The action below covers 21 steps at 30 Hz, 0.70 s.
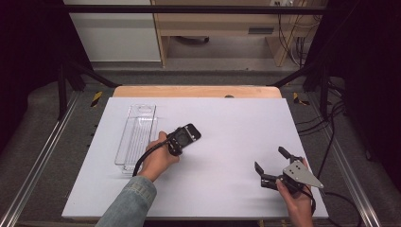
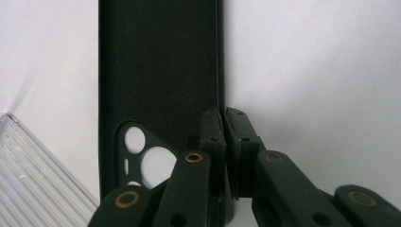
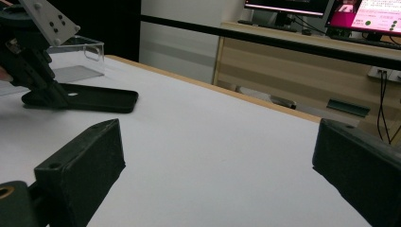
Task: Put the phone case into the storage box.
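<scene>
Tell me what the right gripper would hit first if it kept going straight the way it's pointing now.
Probably nothing on the table: the right gripper, its jaws open, points across the bare white table. The phone case and the left gripper lie off to one side of that line, though depth is hard to judge.

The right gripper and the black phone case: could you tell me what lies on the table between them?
Nothing: in the high view, only bare white table lies between the right gripper and the black phone case, which the left gripper pinches by its side wall.
</scene>
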Each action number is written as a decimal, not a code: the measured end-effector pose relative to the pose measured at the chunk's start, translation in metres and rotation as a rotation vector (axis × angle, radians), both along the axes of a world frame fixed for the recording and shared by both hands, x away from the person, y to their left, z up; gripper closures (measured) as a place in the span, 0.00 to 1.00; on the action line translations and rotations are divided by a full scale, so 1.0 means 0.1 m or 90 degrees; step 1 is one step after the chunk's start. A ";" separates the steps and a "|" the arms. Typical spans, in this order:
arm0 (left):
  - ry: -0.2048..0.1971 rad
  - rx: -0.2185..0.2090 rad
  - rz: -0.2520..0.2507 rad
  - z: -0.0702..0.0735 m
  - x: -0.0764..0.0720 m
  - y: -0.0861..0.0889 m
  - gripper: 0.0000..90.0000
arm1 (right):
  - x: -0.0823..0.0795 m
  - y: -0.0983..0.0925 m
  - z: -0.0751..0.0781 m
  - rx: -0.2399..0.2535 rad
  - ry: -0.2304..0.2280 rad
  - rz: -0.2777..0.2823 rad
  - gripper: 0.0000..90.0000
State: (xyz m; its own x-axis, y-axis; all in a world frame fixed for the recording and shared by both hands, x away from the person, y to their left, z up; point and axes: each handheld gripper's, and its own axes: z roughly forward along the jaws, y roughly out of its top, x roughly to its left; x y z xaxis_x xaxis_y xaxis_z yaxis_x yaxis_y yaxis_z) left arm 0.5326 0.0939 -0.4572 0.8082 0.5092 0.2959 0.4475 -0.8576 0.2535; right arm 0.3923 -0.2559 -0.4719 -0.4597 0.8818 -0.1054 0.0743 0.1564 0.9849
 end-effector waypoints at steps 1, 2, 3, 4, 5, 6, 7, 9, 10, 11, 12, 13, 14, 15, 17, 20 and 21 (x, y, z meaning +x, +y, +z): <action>0.000 0.001 0.000 0.00 0.00 0.00 0.96 | 0.00 0.00 0.00 0.000 0.000 0.000 0.03; -0.001 0.001 -0.001 0.00 0.00 0.00 0.96 | 0.00 0.00 0.00 0.000 0.000 0.000 0.03; -0.002 0.001 -0.001 0.00 0.00 0.01 0.96 | 0.00 0.00 0.00 0.000 0.000 0.000 0.03; -0.003 0.001 -0.002 0.00 0.00 0.01 0.96 | 0.00 0.00 0.00 0.000 0.000 0.000 0.03; -0.005 0.000 -0.002 0.01 0.00 0.01 0.96 | 0.00 0.00 0.00 0.000 0.000 0.000 0.03; -0.006 0.000 -0.004 0.01 0.00 0.00 0.96 | 0.00 0.00 0.00 0.000 0.000 0.000 0.03; -0.007 0.000 -0.005 0.02 0.00 0.00 0.96 | 0.00 0.00 0.00 0.000 0.000 0.000 0.03; -0.012 0.002 -0.010 0.03 -0.01 0.00 0.96 | 0.00 0.00 0.00 0.001 0.000 0.000 0.03; -0.015 0.004 -0.011 0.03 -0.01 -0.01 0.96 | 0.00 0.00 0.00 0.001 0.001 0.000 0.03; -0.020 0.005 -0.014 0.04 -0.02 -0.01 0.96 | 0.00 0.00 0.00 0.000 0.001 0.000 0.03; -0.024 0.006 -0.016 0.04 -0.02 -0.02 0.96 | 0.00 0.00 0.00 0.001 0.001 0.000 0.03; -0.026 0.006 -0.017 0.05 -0.02 -0.02 0.96 | 0.00 0.00 0.00 0.001 0.001 0.000 0.03; -0.030 0.006 -0.019 0.05 -0.03 -0.02 0.96 | 0.00 0.00 0.00 0.001 0.001 0.000 0.03; -0.035 0.007 -0.022 0.07 -0.03 -0.02 0.96 | 0.00 0.00 0.00 0.000 0.002 0.000 0.03; -0.043 0.007 -0.027 0.09 -0.05 -0.03 0.96 | 0.00 0.00 0.00 0.000 0.002 0.001 0.03; -0.053 0.003 -0.035 0.14 -0.08 -0.03 0.96 | 0.01 0.01 -0.01 -0.002 0.001 0.001 0.03; -0.059 0.004 -0.040 0.16 -0.09 -0.03 0.96 | 0.01 0.01 -0.01 -0.002 0.001 0.002 0.03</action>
State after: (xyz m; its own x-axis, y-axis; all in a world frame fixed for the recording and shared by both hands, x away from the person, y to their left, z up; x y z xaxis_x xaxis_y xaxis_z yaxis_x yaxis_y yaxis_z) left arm 0.5233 0.0910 -0.4411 0.8078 0.4562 0.3734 0.3673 -0.8849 0.2863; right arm 0.3928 -0.2551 -0.4726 -0.4622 0.8802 -0.1076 0.0761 0.1603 0.9841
